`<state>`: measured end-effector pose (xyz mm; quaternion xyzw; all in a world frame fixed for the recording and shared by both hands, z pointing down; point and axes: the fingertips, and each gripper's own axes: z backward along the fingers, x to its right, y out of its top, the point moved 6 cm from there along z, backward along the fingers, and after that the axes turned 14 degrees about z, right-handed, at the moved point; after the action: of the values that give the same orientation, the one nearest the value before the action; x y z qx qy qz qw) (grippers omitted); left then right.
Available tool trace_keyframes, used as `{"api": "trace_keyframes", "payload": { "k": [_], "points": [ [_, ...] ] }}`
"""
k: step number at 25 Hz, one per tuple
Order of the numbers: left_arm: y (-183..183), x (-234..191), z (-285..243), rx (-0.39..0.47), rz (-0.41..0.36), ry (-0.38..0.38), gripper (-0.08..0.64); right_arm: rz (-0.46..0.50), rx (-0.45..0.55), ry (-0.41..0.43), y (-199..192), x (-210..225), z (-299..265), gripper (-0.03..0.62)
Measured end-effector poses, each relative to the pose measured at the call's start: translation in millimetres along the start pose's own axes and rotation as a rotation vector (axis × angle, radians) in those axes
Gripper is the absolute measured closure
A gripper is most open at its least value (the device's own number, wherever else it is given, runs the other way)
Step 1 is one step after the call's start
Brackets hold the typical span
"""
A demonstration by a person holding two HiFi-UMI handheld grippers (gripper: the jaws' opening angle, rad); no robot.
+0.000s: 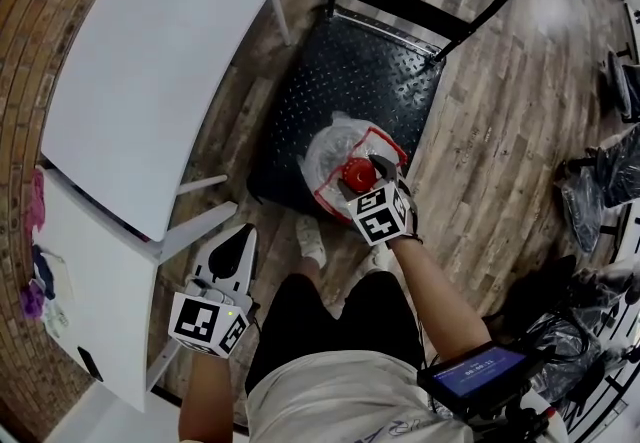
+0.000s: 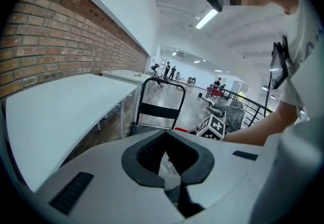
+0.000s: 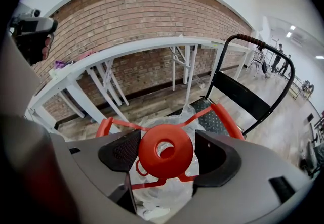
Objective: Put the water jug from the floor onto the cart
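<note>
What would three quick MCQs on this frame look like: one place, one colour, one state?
1. The water jug stands:
A. on the cart deck
B. off the cart, beside it
C. hung from the cart's handle

2. The jug's cap is:
A. blue
B. red
C. white

3. On the left gripper, the fingers are:
A. wide apart
B. clamped on the jug
C. together, nothing between

Answers: 1 A, the head view shows it on the black deck. 2 B, red in the head and right gripper views. 3 C, the left gripper view shows the tips meeting, empty.
</note>
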<state>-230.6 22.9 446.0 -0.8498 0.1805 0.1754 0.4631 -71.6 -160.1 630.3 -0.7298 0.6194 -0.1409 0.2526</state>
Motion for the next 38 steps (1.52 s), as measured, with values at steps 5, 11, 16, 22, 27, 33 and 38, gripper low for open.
{"api": "trace_keyframes", "payload": {
  "k": [5,11,16,22,27,33,38],
  "points": [
    [1,2,-1,-0.003,-0.009,-0.018,0.558,-0.015,0.091,-0.052,15,8,32,0.276],
    [8,1,-7,0.006,-0.024,-0.054,0.558,-0.044,0.246,-0.157,52,27,88,0.275],
    [23,6,-16,0.018,-0.068,-0.127,0.558,-0.059,0.343,-0.248,75,31,136,0.276],
    [56,17,-21,0.038,-0.09,-0.245,0.558,-0.083,0.439,-0.36,95,19,201,0.29],
    [74,32,-12,0.065,-0.128,-0.304,0.558,-0.113,0.481,-0.466,93,3,251,0.376],
    [63,64,-14,0.062,-0.152,-0.355,0.558,-0.155,0.481,-0.585,50,-9,290,0.515],
    [42,90,3,0.052,-0.188,-0.388,0.558,-0.207,0.474,-0.651,13,-28,312,0.576]
  ]
}}
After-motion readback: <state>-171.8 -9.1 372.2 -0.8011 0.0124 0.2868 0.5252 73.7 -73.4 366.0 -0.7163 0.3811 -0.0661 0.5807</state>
